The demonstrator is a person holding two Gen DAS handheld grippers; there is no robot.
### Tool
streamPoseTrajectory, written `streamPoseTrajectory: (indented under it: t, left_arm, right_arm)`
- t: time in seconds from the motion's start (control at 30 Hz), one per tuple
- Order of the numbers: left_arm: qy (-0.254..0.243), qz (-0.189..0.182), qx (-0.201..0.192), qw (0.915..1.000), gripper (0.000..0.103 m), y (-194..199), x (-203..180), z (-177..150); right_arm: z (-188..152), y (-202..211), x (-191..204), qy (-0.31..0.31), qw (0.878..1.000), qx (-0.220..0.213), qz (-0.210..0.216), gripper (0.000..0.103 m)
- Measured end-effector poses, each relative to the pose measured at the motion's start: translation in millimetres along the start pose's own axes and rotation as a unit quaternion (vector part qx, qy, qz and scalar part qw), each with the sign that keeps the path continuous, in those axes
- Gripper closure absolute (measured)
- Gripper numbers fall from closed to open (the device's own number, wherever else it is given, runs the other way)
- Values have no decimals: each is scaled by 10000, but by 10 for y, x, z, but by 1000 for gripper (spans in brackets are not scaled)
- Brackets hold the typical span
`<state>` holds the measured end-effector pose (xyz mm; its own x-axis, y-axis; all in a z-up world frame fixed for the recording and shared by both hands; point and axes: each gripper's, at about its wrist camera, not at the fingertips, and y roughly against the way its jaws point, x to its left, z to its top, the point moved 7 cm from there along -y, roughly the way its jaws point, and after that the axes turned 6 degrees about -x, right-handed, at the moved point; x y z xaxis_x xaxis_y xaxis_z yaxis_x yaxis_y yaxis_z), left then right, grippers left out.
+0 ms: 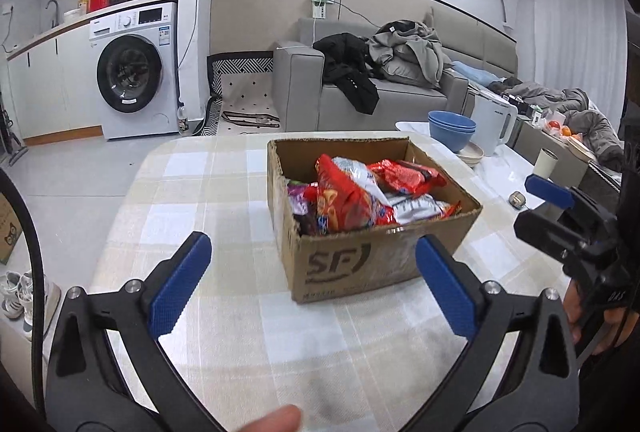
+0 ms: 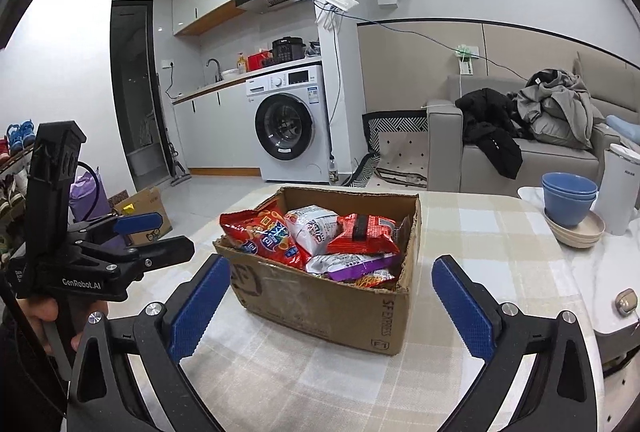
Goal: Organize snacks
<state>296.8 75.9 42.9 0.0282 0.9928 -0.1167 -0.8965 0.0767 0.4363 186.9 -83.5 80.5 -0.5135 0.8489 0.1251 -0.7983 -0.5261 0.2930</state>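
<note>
Risk is overfill: snack bags (image 1: pixel 352 200) are heaped above the rim of the cardboard box (image 1: pixel 360 264) on the checked worktop (image 1: pixel 192 192), both left tongs (image 1: pixel 316 284) and right tongs (image 2: pixel 332 306) gape wide and empty, so a careless grab could tip a loose bag out or shove the light box.

The black left gripper with blue ribbed pads (image 1: pixel 313 284) holds its jaws spread wide with nothing between them, level with the matching black right gripper with blue pads (image 2: pixel 331 307) off to its right, equally wide and empty, each gripped from below by a hand.
</note>
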Motion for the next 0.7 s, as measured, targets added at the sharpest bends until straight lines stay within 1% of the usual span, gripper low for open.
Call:
streamPoseTrajectory:
  t: [0.13, 0.23, 0.33, 0.4, 0.5, 0.7]
  left_arm:
    - [37, 31, -106, 9999, 1, 177, 51, -113]
    - [67, 52, -195, 9998, 1, 288, 82, -190]
    - [24, 79, -232, 9997, 1, 392, 106, -302]
    - [12, 140, -223, 9997, 1, 427, 133, -352]
    - [40, 136, -265, 9996, 1, 475, 186, -404]
    - [-42, 133, -519, 9986, 1, 524, 192, -477]
  right_arm:
    - [-56, 93, 45, 45, 10000, -72, 42, 0]
    - [-104, 137, 60, 30, 10000, -43, 80, 0]
    - [-155, 201, 82, 32, 9999, -91, 86, 0]
    - [-190, 242, 94, 4, 9998, -153, 95, 0]
    - [-245, 300, 122, 40, 9998, -185, 86, 0]
    - [-314, 386, 149, 52, 9995, -301, 118, 0]
